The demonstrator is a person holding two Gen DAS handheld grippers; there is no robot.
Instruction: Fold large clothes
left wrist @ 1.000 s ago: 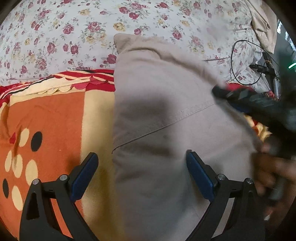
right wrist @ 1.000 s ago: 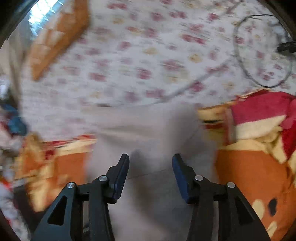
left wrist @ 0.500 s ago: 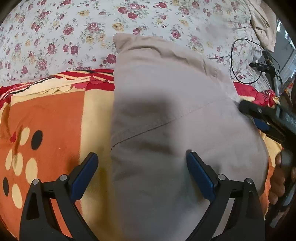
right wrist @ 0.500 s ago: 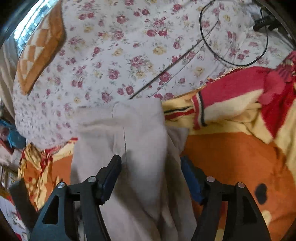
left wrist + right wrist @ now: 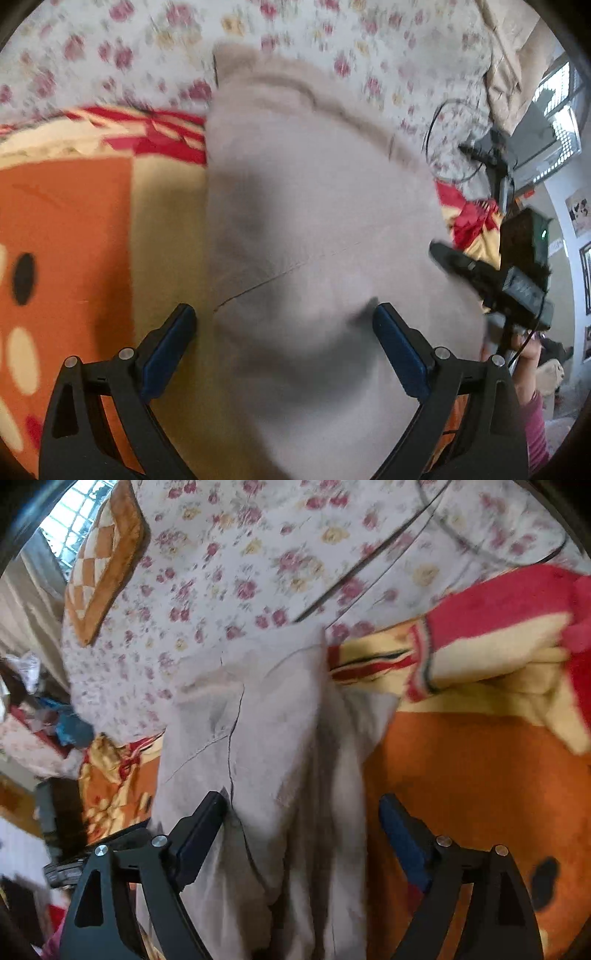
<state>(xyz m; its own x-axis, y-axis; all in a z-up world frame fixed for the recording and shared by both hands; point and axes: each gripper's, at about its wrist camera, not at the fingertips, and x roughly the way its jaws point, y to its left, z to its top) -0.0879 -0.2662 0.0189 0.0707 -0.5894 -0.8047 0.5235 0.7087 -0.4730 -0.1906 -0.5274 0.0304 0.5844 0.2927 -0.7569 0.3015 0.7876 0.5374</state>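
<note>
A large beige garment (image 5: 317,221) lies folded lengthwise on an orange, yellow and red blanket (image 5: 74,229). My left gripper (image 5: 282,343) is open, its jaws wide apart over the garment's near left edge. The right gripper shows at the garment's right edge in the left wrist view (image 5: 480,277). In the right wrist view the garment (image 5: 266,746) runs away from me, its right edge bunched. My right gripper (image 5: 306,842) is open, jaws straddling that bunched edge.
A floral bedsheet (image 5: 147,48) lies beyond the blanket (image 5: 480,775). A black cable loop (image 5: 454,140) lies on it at right. A checkered cushion (image 5: 103,565) sits at the far left of the bed. Clutter and furniture stand off the bed's sides.
My right gripper has swung back from over the garment to its right edge and opened wider around the bunched fabric. My left gripper has stayed open and lifted slightly; its view is blurred.
</note>
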